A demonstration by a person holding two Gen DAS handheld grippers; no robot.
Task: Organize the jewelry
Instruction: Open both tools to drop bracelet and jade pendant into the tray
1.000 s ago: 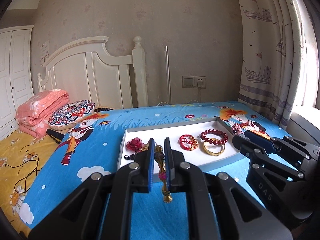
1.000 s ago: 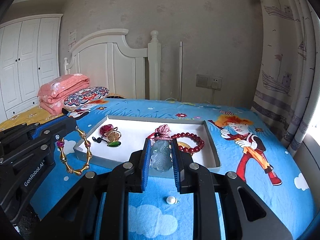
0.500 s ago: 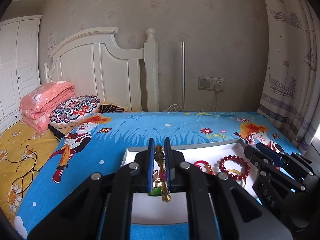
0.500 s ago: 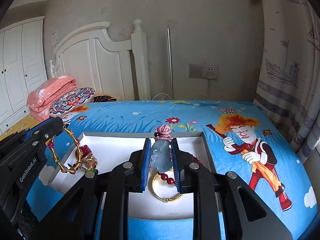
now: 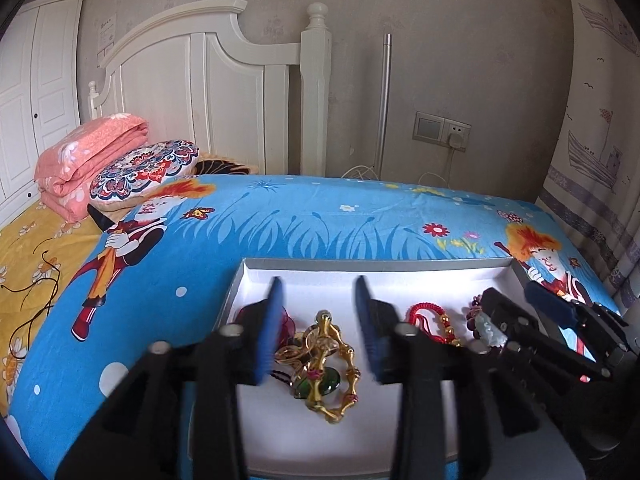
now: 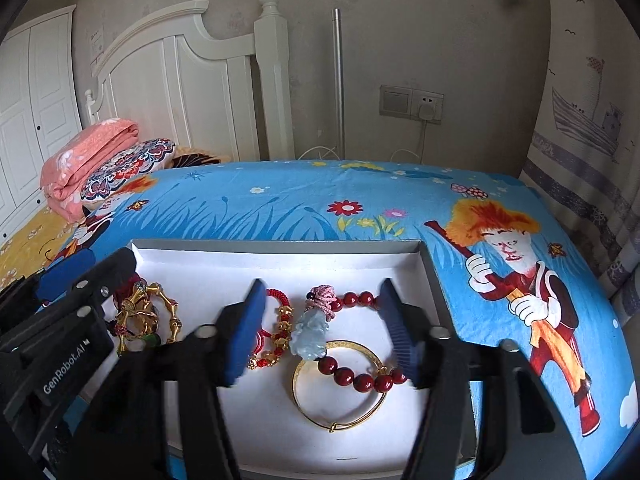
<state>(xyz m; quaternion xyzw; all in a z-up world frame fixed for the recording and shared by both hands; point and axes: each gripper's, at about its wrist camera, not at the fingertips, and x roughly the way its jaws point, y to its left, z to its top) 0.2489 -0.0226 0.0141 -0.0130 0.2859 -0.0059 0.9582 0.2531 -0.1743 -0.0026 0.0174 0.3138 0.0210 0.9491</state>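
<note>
A white tray with a grey rim (image 5: pixel 360 264) (image 6: pixel 280 246) lies on the blue bed sheet. My left gripper (image 5: pixel 319 288) hangs over the tray's left part with its jaws opening. The gold bamboo-link bracelet (image 5: pixel 334 364) lies free beneath them on other trinkets. My right gripper (image 6: pixel 323 286) is over the tray's right part, its jaws also opening. The pale jade pendant (image 6: pixel 310 334) with a pink knot rests between them, touched by neither pad, on a red bead bracelet (image 6: pixel 360 376). A gold bangle (image 6: pixel 340 390) and a red cord bracelet (image 6: pixel 276 332) lie beside it.
The blue cartoon sheet (image 6: pixel 304 208) runs all round the tray. A folded pink blanket (image 5: pixel 88 156) and a patterned pillow (image 5: pixel 144 168) lie at the far left by the white headboard (image 5: pixel 208 88). A curtain (image 6: pixel 588 152) hangs on the right; a metal pole (image 6: pixel 339 80) stands at the wall.
Both grippers moved forward over the tray and went from shut to open. The gold bracelet and the jade pendant were let go and now lie in the tray.
</note>
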